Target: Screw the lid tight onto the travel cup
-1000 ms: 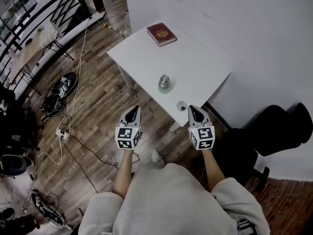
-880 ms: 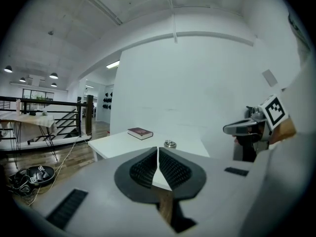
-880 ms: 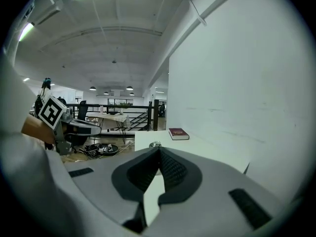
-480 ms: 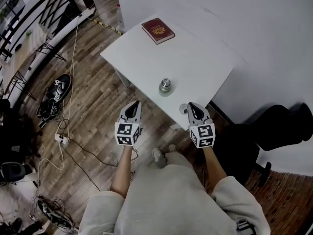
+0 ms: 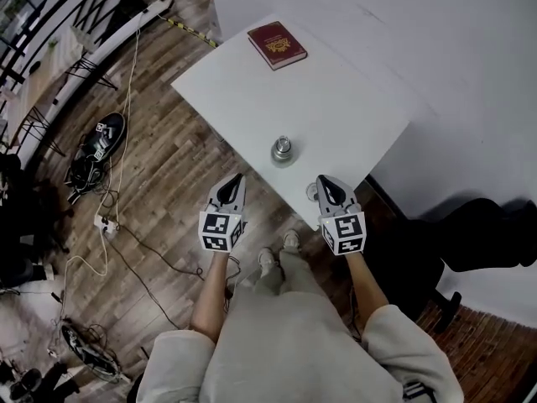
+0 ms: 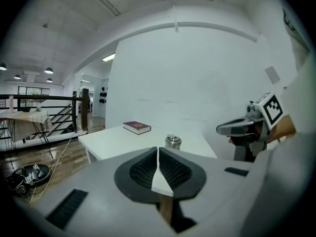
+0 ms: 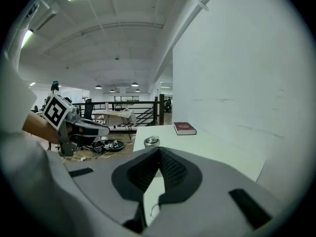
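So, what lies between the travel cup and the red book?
Nothing: the head view shows only bare white table between the travel cup and the red book.

A white table point(image 5: 352, 107) stands on a wooden floor point(image 5: 168, 183). A red book point(image 5: 277, 45) lies near the table's far corner, a metal travel cup point(image 5: 282, 150) stands upright close to its near edge, and a small round lid point(image 5: 311, 191) sits right at that edge, apart from the cup. The left gripper point(image 5: 232, 183) hangs over the floor just off the table's near edge, and the right gripper point(image 5: 324, 185) reaches over that edge, partly covering the lid; both have their jaws together and empty. Cables point(image 5: 106, 223) trail well off the table's left side, and a black chair point(image 5: 487, 233) sits off its right.
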{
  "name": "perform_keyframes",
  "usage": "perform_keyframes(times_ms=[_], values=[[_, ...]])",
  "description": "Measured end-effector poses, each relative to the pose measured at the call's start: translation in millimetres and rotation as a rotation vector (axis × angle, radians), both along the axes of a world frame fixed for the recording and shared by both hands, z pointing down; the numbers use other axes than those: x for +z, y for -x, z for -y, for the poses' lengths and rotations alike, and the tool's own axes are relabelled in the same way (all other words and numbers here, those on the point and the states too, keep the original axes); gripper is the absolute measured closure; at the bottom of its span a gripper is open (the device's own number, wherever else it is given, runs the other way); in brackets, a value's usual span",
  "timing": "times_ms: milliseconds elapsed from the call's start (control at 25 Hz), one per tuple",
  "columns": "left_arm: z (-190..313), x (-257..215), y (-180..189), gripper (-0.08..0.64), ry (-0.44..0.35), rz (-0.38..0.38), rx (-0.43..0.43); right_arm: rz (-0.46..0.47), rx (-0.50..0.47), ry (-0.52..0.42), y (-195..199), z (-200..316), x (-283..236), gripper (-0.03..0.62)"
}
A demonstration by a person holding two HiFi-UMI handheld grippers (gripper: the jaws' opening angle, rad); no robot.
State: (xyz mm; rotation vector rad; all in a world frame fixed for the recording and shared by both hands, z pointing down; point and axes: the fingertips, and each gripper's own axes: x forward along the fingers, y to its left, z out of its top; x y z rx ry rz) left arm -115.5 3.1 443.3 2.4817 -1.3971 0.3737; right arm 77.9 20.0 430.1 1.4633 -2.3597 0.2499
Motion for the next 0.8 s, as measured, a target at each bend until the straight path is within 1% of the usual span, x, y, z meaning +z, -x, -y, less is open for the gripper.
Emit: perform_keyframes(times_ms=[80, 240, 320, 480, 600, 800], values=[[4.0, 3.6, -5.5, 0.546, 0.0, 0.004, -0.015, 0.008, -0.021, 0.004, -2.1, 5.8, 5.1, 0.592], [10.3, 2.9, -16.2, 0.546, -0.029, 0.008, -0.043, 0.026, -0.056, 0.011, -7.4, 12.9, 10.8, 0.592], [12.7, 6.3, -21.6, 0.546, -0.026, 0.015, -0.052, 0.035, -0.073, 0.016, -10.3, 15.4, 14.3, 0.592], [17.4, 21.5, -31.7, 0.546, -0.015, 0.052, -0.06, 0.042, -0.119, 0.027, -15.5, 20.4, 27.8, 0.592], [18.4, 29.4, -37.2, 0.546, -0.012, 0.049, -0.068, 0.039, -0.145, 0.031, -19.8, 22.5, 36.5, 0.592], [18.4, 39.3, -41.9, 0.546, -0.016, 0.041, -0.064, 0.047, -0.159, 0.043, -21.2, 27.7, 49.0, 0.592]])
